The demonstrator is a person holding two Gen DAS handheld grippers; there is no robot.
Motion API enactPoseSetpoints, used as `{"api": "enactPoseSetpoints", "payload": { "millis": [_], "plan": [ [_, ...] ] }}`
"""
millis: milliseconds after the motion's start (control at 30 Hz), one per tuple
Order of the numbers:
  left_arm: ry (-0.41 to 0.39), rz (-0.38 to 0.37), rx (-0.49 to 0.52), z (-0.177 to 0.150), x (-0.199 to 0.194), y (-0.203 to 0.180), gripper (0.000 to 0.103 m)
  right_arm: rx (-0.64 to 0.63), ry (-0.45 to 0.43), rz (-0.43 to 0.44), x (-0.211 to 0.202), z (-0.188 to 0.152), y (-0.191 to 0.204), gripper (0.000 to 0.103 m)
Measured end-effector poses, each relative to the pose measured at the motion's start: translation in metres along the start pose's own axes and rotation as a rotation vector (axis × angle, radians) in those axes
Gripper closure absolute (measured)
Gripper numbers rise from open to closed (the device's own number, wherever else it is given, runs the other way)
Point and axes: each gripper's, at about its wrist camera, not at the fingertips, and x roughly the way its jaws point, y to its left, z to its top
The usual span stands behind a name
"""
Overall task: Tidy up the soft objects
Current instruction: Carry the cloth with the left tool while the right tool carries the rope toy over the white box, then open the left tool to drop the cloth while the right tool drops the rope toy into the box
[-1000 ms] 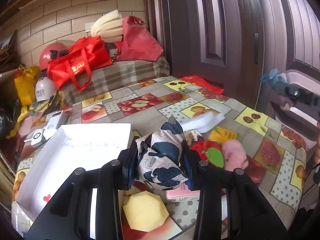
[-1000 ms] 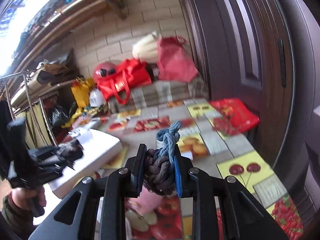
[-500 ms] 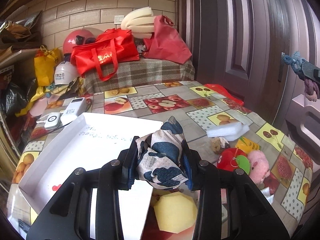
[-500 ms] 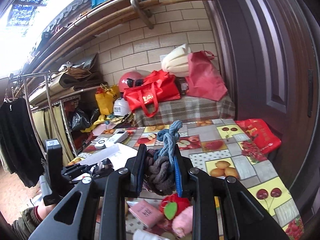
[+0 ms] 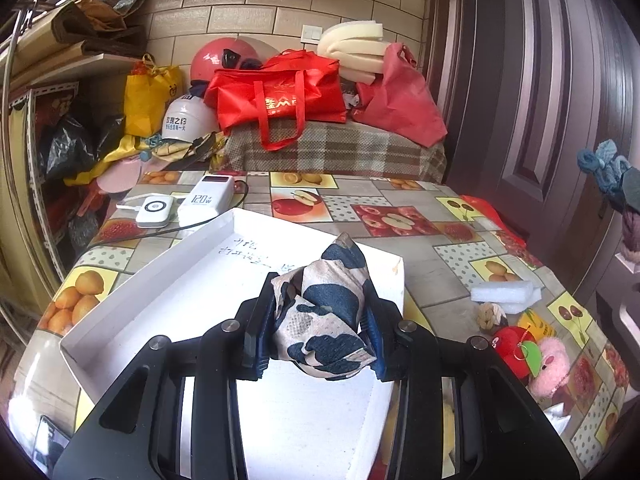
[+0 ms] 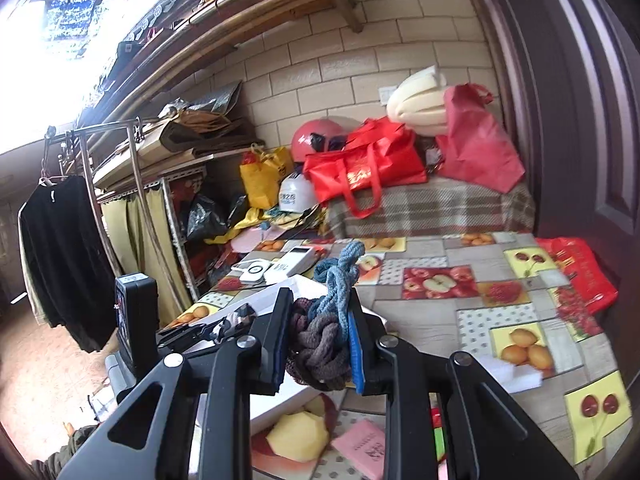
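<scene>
Patterned cloth bundle (image 5: 324,316) clamped in left gripper (image 5: 318,336) (over white box (image 5: 132,300)), knotted rope (image 6: 320,344) in right gripper (image 6: 318,344)

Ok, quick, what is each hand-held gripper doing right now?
Left hand-held gripper: closed on the navy-and-cream patterned pouch.
Right hand-held gripper: closed on the knotted brown-and-blue rope.

Left gripper (image 5: 320,328) and right gripper (image 6: 318,344) both clamped tight, angled slightly downward.

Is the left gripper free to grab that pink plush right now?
Probably not: the left gripper is shut on a cow-print pouch over the white tray, and the pink plush lies off to its right.
</scene>
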Motion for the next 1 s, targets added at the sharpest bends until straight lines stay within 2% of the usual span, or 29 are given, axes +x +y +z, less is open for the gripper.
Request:
{"api": "enactPoseSetpoints", "payload": {
  "millis": [167, 367, 533, 567, 633, 667, 700, 867, 933, 1000],
  "plan": [
    [0.022, 0.039, -0.063, 0.0, 0.007, 0.02, 0.066, 0.024, 0.096, 0.057, 0.042, -0.013, 0.013, 0.079],
    [0.064, 0.093, -0.245, -0.007, 0.016, 0.066, 0.066, 0.087, 0.292, 0.139, 0.122, -0.048, 0.033, 0.079],
    [0.08, 0.096, -0.366, -0.01, 0.016, 0.09, 0.063, 0.136, 0.376, 0.164, 0.162, -0.07, 0.04, 0.076],
    [0.079, 0.096, -0.382, -0.011, 0.016, 0.092, 0.06, 0.132, 0.387, 0.156, 0.164, -0.072, 0.042, 0.071],
    [0.087, 0.12, -0.4, -0.013, 0.017, 0.094, 0.048, 0.132, 0.383, 0.138, 0.164, -0.076, 0.044, 0.042],
    [0.085, 0.134, -0.407, -0.014, 0.017, 0.096, 0.031, 0.138, 0.371, 0.137, 0.161, -0.076, 0.043, 0.011],
    [0.076, 0.141, -0.415, -0.014, 0.015, 0.097, 0.017, 0.139, 0.354, 0.133, 0.159, -0.078, 0.042, 0.0],
    [0.004, 0.127, -0.438, -0.013, 0.002, 0.101, 0.012, 0.191, 0.289, 0.128, 0.138, -0.073, 0.028, 0.0],
    [-0.012, 0.108, -0.42, -0.011, 0.0, 0.097, 0.002, 0.224, 0.247, 0.13, 0.12, -0.066, 0.019, 0.0],
    [-0.029, 0.088, -0.389, -0.009, -0.002, 0.091, 0.0, 0.235, 0.194, 0.123, 0.098, -0.059, 0.011, 0.0]
  ]
}}
